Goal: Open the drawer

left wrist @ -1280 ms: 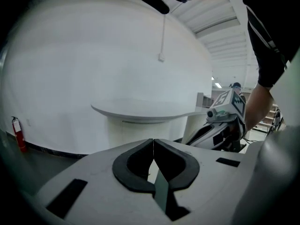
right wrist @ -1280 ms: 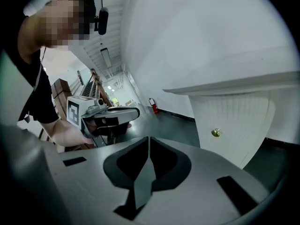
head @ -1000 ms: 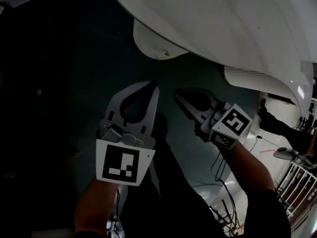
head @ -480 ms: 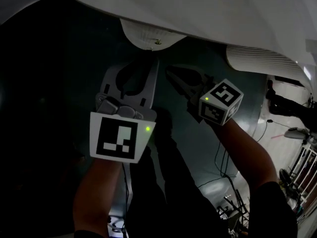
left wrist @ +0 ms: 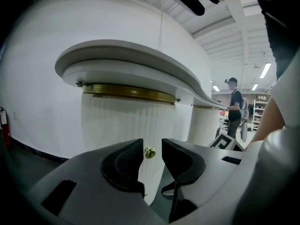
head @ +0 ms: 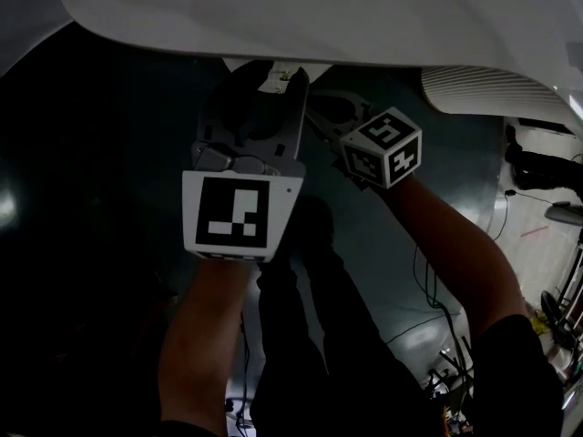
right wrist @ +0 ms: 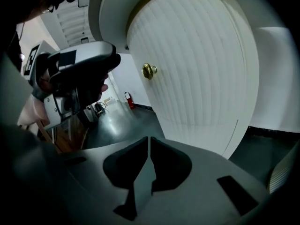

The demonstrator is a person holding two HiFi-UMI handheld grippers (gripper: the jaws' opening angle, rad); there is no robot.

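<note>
Task thing: drawer (left wrist: pixel 117 121), a rounded white ribbed front with a small brass knob (left wrist: pixel 150 152). It sits under the overhanging white counter (left wrist: pixel 131 55), just below a brass band. The front looks flush with that band; the inside of the drawer is not visible.

Left gripper (left wrist: pixel 152 146): jaws have just been opening and now stand apart. The knob shows in the gap between the jaw tips, and the pads do not press on it. In the right gripper view the left gripper's tip stands just short of the knob, with a gap.

Right gripper (right wrist: pixel 149 139): jaws together, nothing between them. It is lower than the knob and to the right of the left gripper, pointing at the ribbed front.
</note>
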